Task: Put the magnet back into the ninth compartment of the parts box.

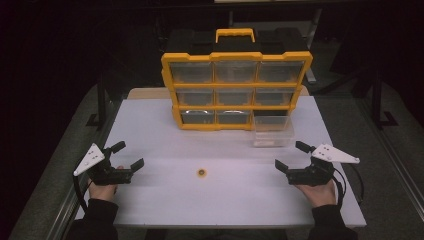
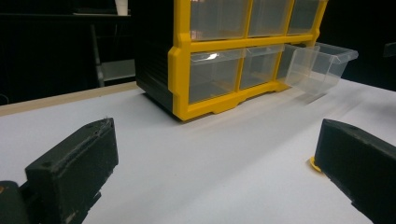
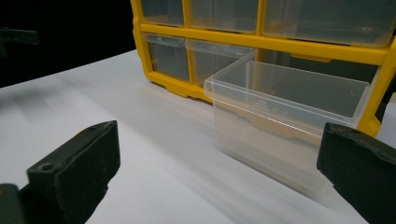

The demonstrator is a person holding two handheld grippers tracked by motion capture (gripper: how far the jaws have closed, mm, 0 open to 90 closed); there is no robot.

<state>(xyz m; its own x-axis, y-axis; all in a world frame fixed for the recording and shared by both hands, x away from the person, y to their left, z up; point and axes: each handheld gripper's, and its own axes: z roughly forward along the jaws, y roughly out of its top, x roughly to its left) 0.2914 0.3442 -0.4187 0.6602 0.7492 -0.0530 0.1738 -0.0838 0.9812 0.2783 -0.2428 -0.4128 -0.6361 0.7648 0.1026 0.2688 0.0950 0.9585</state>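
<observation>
We see a white table [image 1: 165, 200] with a matte, evenly lit top, its far edge backed by a pale wooden strip [image 1: 150, 93]. The room around it is dark; in the high view only grey flooring and some black frame legs show at the sides, and in the left gripper view a shelf and a table leg stand faintly behind the table.

At the far middle of the table stands a yellow organizer [image 1: 236, 90] with a yellow handle on top and three rows of clear drawers. Its bottom right clear drawer [image 1: 272, 131] is pulled out toward us and rests on the table; in the right gripper view that drawer [image 3: 285, 121] stands just ahead of the jaws with its open top showing, and we cannot make out anything inside it.

A small yellow ring [image 1: 201, 173] lies alone on the table at the near middle, between the two grippers and well apart from both. In the left gripper view we catch a sliver of it [image 2: 314, 164] peeking out beside the right-hand jaw.

Our left gripper [image 1: 127, 156] rests in the left hand [image 1: 103, 190] near the table's left edge, jaws spread wide with nothing between them. Our right gripper [image 1: 292, 156] sits in the right hand [image 1: 318, 192] near the right edge, jaws likewise wide apart and holding nothing
</observation>
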